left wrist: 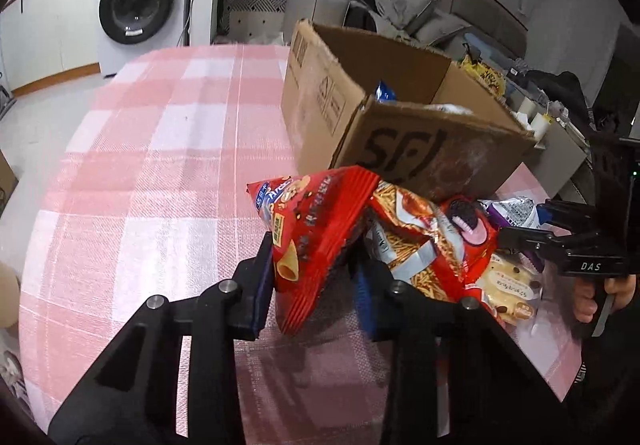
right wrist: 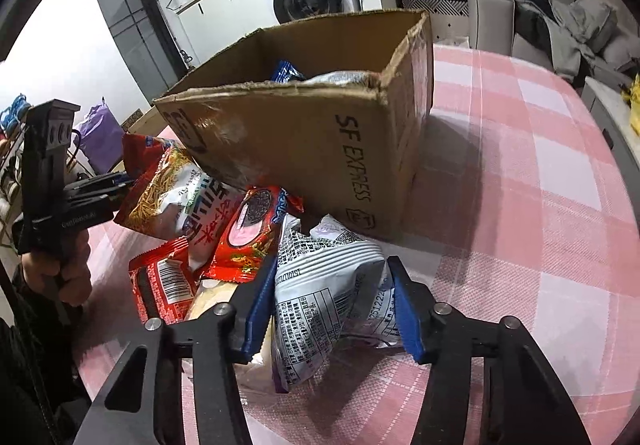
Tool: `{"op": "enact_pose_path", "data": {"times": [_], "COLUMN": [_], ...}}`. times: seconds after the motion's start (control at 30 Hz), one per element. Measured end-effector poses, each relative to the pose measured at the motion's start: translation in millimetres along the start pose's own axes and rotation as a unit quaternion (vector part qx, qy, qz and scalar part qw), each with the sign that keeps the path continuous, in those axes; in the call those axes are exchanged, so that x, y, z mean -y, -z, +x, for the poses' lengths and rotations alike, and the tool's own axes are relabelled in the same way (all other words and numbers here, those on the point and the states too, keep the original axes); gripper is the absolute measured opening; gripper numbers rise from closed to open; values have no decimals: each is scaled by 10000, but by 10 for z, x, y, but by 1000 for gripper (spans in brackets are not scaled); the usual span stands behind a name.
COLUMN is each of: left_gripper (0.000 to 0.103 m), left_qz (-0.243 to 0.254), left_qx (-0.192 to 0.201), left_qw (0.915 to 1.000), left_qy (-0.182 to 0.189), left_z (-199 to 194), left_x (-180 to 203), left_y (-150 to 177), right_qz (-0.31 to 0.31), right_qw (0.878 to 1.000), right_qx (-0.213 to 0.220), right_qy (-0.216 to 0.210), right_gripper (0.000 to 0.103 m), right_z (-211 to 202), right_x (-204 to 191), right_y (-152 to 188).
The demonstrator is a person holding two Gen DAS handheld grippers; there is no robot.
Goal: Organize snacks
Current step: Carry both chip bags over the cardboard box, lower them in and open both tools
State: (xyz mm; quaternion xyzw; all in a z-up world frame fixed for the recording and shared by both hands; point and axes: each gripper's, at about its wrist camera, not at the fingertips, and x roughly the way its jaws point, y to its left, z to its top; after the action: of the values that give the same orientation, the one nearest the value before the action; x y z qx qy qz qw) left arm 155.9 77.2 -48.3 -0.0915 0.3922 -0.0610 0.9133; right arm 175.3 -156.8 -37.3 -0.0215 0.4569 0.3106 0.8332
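An open cardboard box (left wrist: 400,113) stands on the pink checked table; it also shows in the right wrist view (right wrist: 320,133), with a blue packet (right wrist: 286,71) and a silver one inside. My left gripper (left wrist: 314,257) is shut on a red snack bag (left wrist: 308,229) and holds it lifted in front of the box. My right gripper (right wrist: 332,297) has its fingers around a white and purple snack bag (right wrist: 320,301), pressing its sides. A pile of snacks lies by the box: a stick-snack bag (right wrist: 176,197), a red cookie pack (right wrist: 248,233) and a pale cookie pack (left wrist: 508,289).
The pink checked tablecloth (left wrist: 160,165) stretches left of the box. A washing machine (left wrist: 140,1) and a sofa with clothes (left wrist: 400,5) stand behind. The table's edge is near the snack pile in the right wrist view (right wrist: 100,245).
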Motion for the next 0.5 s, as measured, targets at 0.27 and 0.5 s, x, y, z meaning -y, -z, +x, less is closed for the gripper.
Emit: {"op": "enact_pose_path", "data": {"times": [0.27,0.5], "left_gripper": [31,31], "left_qz": [93,69], "left_qx": [336,648], "left_qw": [9993,9977], "left_qy": [-134,-159], "left_z": [-312,-628], "left_x": [57,85], "left_y": [37,32], "right_qz": [-169,-187], "right_qw": [9994,9979], "right_qx": [312,611], "right_qy": [-26,-36], "right_gripper": [51,51], "right_z": [-262,-460], "right_x": [-107,-176], "right_y": [-36,-96]}}
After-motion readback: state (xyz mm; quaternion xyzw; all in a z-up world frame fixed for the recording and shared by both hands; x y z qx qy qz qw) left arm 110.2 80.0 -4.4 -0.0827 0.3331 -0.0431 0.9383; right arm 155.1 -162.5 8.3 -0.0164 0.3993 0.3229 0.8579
